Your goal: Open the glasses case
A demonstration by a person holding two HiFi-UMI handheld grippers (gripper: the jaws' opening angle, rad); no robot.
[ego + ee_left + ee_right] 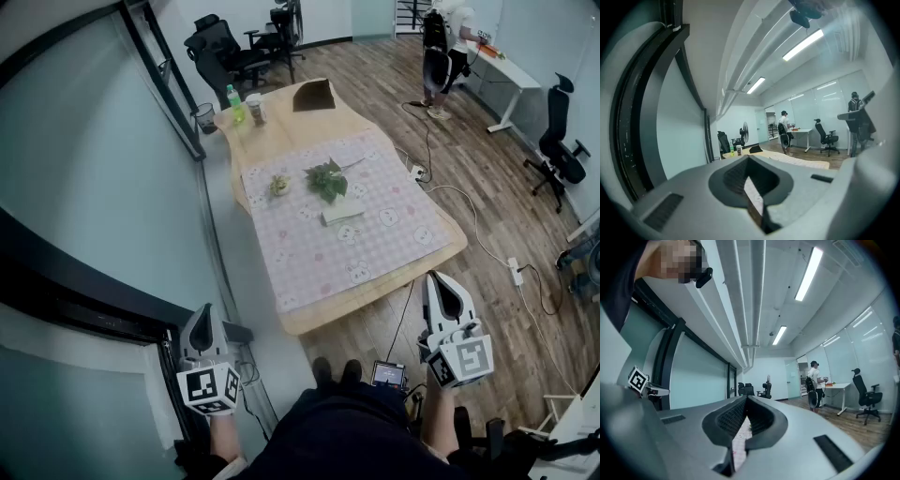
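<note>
The glasses case (pixel 343 212), a pale flat box, lies near the middle of the pink checked cloth (pixel 375 253) on the wooden table (pixel 323 314), beside a sprig of green leaves (pixel 326 178). Both grippers hang low by the person's body, short of the table's near edge. My left gripper (pixel 204 311) (pixel 749 159) is shut and empty, next to the glass wall. To the right of the table's near corner, my right gripper (pixel 442 279) (pixel 746 399) is also shut, with nothing in it. Neither gripper view shows the case.
A green bottle (pixel 233 103), a cup (pixel 254 108) and a dark bag (pixel 313 96) stand at the table's far end. A small yellowish thing (pixel 278 186) lies on the cloth. Cables (pixel 469 225) trail over the wooden floor. A person (pixel 439 56) stands by a far desk; office chairs (pixel 225 52) stand behind.
</note>
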